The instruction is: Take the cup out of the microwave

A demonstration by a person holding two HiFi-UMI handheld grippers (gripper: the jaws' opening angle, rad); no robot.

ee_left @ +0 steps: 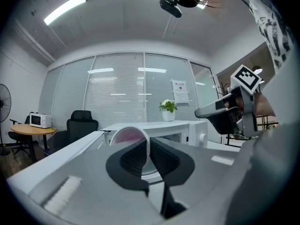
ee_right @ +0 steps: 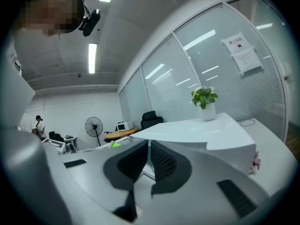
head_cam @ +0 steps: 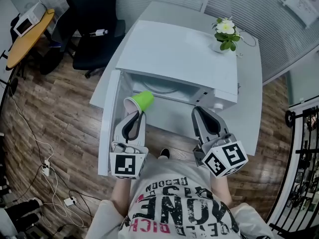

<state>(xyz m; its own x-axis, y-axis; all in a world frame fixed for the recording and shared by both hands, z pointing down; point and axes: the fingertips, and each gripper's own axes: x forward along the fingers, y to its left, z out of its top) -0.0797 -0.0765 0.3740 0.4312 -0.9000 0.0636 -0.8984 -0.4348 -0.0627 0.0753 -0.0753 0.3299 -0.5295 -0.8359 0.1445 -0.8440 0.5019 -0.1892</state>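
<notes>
Green and tipped on its side, the cup [head_cam: 143,100] hangs just in front of the microwave's [head_cam: 184,59] open mouth in the head view. The left gripper view alone shows its pale inside, with the rim pinched in the left gripper [head_cam: 138,114]. The right gripper view shows the right gripper [head_cam: 202,111] closed, holding nothing.

Bright, even light comes from long ceiling lamps [ee_left: 65,8], so shadows stay soft. The white microwave [head_cam: 184,59] top looks slightly washed out. Every view bulges like a fisheye, both gripper views have dark corners, and the near jaws are blurred.
</notes>
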